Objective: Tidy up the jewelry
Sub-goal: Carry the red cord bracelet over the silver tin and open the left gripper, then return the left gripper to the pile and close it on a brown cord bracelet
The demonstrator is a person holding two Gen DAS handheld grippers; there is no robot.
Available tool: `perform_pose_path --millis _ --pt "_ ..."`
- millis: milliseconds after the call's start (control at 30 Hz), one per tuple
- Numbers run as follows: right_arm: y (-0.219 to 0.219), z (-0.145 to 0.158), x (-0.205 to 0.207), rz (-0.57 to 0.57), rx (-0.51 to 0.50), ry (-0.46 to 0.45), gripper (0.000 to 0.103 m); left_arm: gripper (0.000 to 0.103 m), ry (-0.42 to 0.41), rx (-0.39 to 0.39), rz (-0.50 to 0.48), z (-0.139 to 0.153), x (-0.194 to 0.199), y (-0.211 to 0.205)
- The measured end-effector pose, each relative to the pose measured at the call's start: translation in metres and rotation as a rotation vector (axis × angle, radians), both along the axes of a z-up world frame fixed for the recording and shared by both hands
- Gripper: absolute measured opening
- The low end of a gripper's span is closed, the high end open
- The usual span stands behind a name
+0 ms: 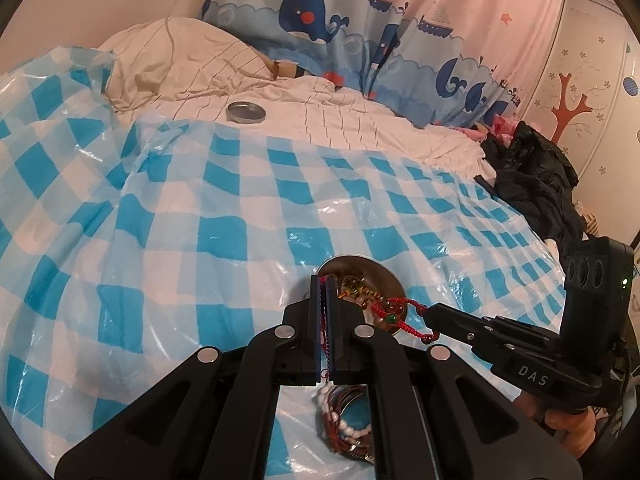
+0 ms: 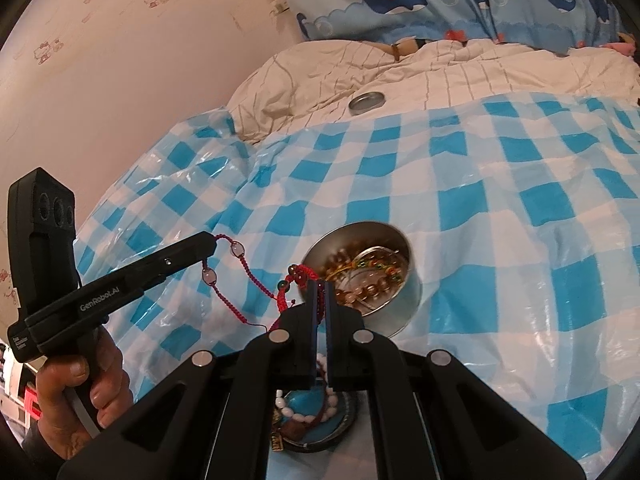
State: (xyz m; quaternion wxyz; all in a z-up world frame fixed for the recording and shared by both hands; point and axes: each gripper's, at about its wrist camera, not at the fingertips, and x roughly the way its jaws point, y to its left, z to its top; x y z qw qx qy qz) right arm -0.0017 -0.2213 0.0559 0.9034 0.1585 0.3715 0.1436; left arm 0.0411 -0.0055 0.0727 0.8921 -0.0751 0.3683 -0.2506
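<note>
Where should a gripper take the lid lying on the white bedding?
Grip the lid across its thin rim, coming from above: it lies flat, alone on the white bedding, with a shallow upturned wall all round that gives two opposite edges to pinch.

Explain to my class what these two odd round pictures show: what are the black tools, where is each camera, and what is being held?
No robot here: a person holds a black hand-held claw in each hand. Each picture comes from a fisheye camera riding on one claw, looking along its fingers. In the left claw's view the right claw enters from the right; in the right claw's view the left claw enters from the left. Both are shut on one red braided cord bracelet with pale beads, stretched between them. On the blue-and-white checked plastic sheet stands a round metal tin holding beaded jewelry. Its round metal lid lies farther off on the cream bedding. More bracelets lie nearer.
</note>
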Motion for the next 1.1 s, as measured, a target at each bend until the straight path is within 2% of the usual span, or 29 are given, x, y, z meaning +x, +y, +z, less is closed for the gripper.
perform_pose_path --millis 200,400,433,467,533,633,667,700,733,767,967,1033,1100 --pt "-0.01 0.0 0.003 -0.041 -0.008 0.001 0.004 0.002 0.0 -0.037 0.002 0.004 0.007 -0.012" --pt "-0.012 -0.002 0.011 -0.069 -0.002 -0.01 0.004 0.002 0.012 -0.136 0.003 0.0 0.023 -0.029" --pt "-0.012 -0.004 0.013 -0.074 0.002 -0.009 0.004 0.005 0.021 -0.121 0.009 -0.004 0.026 -0.034" --pt "-0.013 -0.009 0.018 -0.082 0.003 -0.002 0.004 0.016 0.052 -0.086 0.008 -0.012 0.032 -0.041" --pt "-0.012 -0.02 0.028 -0.092 -0.019 0.029 0.005 0.028 0.126 -0.019 0.017 -0.032 0.039 -0.05" --pt "-0.012 -0.036 0.036 -0.105 -0.034 0.085 0.006 0.029 0.128 0.034 0.03 -0.038 0.036 -0.049" --pt "-0.012 -0.035 0.036 -0.108 -0.035 0.085 0.006 0.034 0.106 0.046 0.029 -0.033 0.033 -0.047" --pt "-0.012 -0.032 0.034 -0.112 -0.045 0.079 0.011 0.039 0.083 0.055 0.034 -0.029 0.029 -0.043" --pt "-0.012 -0.03 0.032 -0.119 -0.054 0.068 0.023 0.047 0.062 0.064 0.04 -0.025 0.025 -0.038" --pt "-0.013 -0.027 0.03 -0.13 -0.059 0.058 0.027 0.049 0.055 0.067 0.044 -0.023 0.024 -0.034" --pt "-0.019 -0.023 0.017 -0.156 -0.046 0.07 0.029 0.05 0.099 0.093 0.062 -0.031 0.019 -0.005" --pt "-0.019 -0.022 0.015 -0.147 -0.022 0.084 0.034 0.05 0.118 0.108 0.05 -0.037 0.016 0.0" --pt "-0.018 -0.021 0.013 -0.134 0.003 0.092 0.034 0.051 0.136 0.115 0.022 -0.041 0.011 0.0"
